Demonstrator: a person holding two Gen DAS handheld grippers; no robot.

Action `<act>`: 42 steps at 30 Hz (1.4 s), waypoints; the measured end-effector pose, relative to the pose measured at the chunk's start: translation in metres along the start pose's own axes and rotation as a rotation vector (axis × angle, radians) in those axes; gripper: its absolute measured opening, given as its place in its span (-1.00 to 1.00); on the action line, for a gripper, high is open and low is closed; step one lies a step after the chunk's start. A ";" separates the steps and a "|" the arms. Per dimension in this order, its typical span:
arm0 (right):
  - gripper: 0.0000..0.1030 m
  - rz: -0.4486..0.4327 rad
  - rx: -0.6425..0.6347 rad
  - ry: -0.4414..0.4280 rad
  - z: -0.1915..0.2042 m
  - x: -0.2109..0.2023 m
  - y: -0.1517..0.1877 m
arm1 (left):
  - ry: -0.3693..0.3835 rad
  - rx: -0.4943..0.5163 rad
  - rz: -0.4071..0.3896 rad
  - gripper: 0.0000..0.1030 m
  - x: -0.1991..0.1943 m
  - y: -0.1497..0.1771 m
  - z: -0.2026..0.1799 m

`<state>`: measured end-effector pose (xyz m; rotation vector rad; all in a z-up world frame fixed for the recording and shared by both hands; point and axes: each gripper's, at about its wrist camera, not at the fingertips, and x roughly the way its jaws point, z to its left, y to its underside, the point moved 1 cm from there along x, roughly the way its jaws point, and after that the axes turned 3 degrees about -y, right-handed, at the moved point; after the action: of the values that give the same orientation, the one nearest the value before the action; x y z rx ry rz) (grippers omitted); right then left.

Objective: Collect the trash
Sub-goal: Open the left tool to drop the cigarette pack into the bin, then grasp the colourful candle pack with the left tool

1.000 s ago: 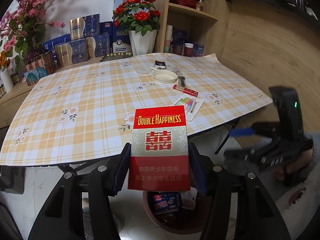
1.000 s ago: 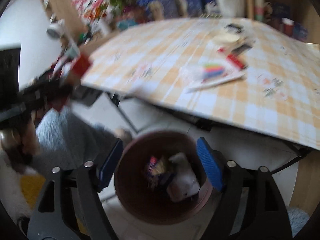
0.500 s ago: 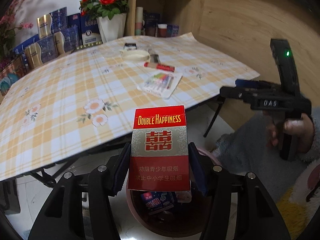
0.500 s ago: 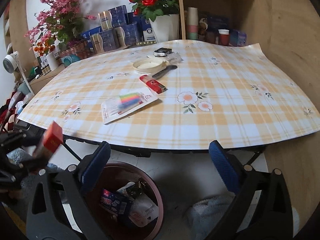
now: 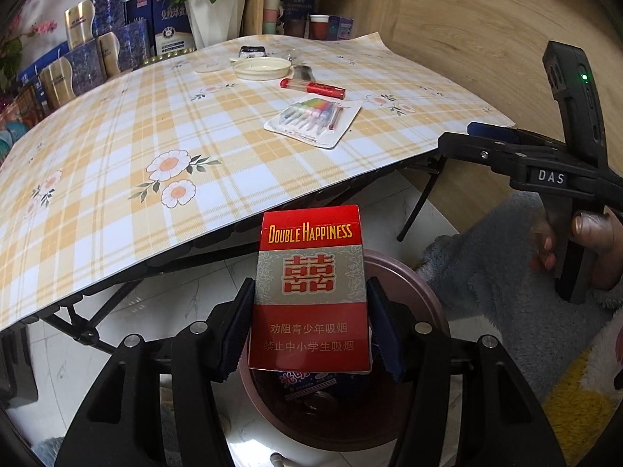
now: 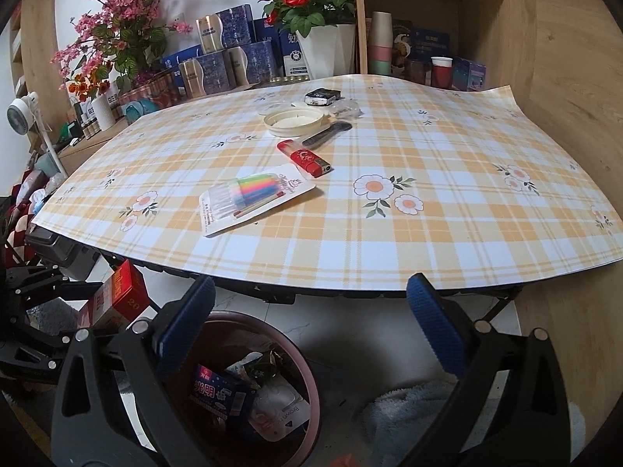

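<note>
The left gripper is clamping 1 red cigarette pack by its 2 narrow sides, both pads pressing flat against it, so the printed face is standing upright toward the camera and the pack is hanging directly over the mouth of the brown bin on the floor. Holding it by the edges this way is probably meant to let it fall straight in once the pads part. In the right wrist view the same pack is showing low at the left, just below the worktop edge and beside the bin rim.

The right gripper is standing wide open with nothing between its 2 blue pads, aimed down and forward past the bin toward the checked worktop; I judge it is being readied for the next piece. A hand is gripping its handle at the right of the left wrist view.

Inside the bin at least 2 discarded packets are lying: 1 blue packet and 1 white wrapper.

On the worktop, well apart from the bin, I am counting 1 card of coloured pens, 1 red lighter, 1 dark slim object, 1 cream round lid and 1 small black-and-white box, all lying flat in a loose line toward the far edge.
</note>
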<state>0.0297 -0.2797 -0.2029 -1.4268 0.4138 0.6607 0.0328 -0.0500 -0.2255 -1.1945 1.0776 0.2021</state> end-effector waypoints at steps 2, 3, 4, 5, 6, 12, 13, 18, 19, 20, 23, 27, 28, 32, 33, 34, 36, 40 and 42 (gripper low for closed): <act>0.89 -0.001 0.002 -0.002 0.000 0.000 0.000 | 0.000 -0.001 0.001 0.08 0.000 0.000 0.000; 0.89 -0.002 0.003 -0.002 0.000 0.000 0.000 | 0.001 0.000 0.002 0.08 0.000 0.000 0.000; 0.89 -0.002 0.003 -0.002 0.000 0.000 0.000 | 0.000 0.001 0.003 0.08 0.000 0.000 -0.001; 0.89 -0.001 0.003 -0.003 0.000 0.000 0.000 | -0.001 0.003 0.003 0.08 0.000 0.000 -0.001; 0.89 -0.001 0.002 -0.002 0.000 0.000 0.000 | -0.001 0.003 0.002 0.08 0.000 0.000 -0.002; 0.89 0.003 -0.007 -0.003 0.002 0.000 0.001 | 0.001 -0.003 0.003 0.08 0.000 0.000 -0.001; 0.89 0.003 -0.009 -0.003 0.002 0.000 0.001 | 0.001 -0.005 0.002 0.08 0.001 0.000 -0.001; 0.89 0.004 -0.006 -0.004 0.002 0.001 0.001 | 0.013 -0.014 -0.034 0.31 -0.005 -0.003 -0.001; 0.89 0.004 -0.007 -0.005 0.002 0.001 0.001 | 0.009 -0.018 -0.048 0.34 -0.007 -0.004 0.000; 0.89 0.006 -0.005 -0.005 0.002 0.001 0.001 | 0.003 -0.024 -0.059 0.34 -0.009 -0.004 0.001; 0.89 0.007 -0.003 -0.007 0.003 0.000 0.001 | -0.023 -0.045 -0.080 0.35 -0.012 -0.006 0.004; 0.89 0.009 -0.002 -0.010 0.003 0.002 0.001 | -0.054 -0.100 -0.112 0.35 -0.018 -0.008 0.016; 0.89 0.012 -0.001 -0.010 0.002 0.002 0.002 | -0.060 -0.111 -0.116 0.35 -0.019 -0.008 0.018; 0.89 0.022 0.005 -0.016 0.002 0.003 0.002 | -0.074 -0.163 -0.126 0.35 -0.023 -0.010 0.030; 0.89 0.018 0.013 -0.025 0.001 0.002 0.001 | -0.070 -0.175 -0.128 0.35 -0.025 -0.012 0.033; 0.89 0.008 0.032 -0.037 -0.001 0.000 -0.001 | -0.059 -0.180 -0.133 0.34 -0.026 -0.014 0.035; 0.89 -0.019 0.067 -0.046 -0.008 -0.004 -0.007 | -0.045 -0.164 -0.144 0.34 -0.028 -0.023 0.036; 0.89 -0.050 0.153 -0.047 -0.025 -0.005 -0.017 | -0.017 -0.072 -0.157 0.29 -0.022 -0.056 0.026; 0.89 -0.050 0.178 -0.048 -0.033 -0.004 -0.022 | 0.005 -0.024 -0.153 0.26 -0.013 -0.077 0.019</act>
<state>0.0447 -0.3128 -0.1871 -1.2470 0.3884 0.6011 0.0862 -0.0607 -0.1659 -1.2930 0.9860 0.0938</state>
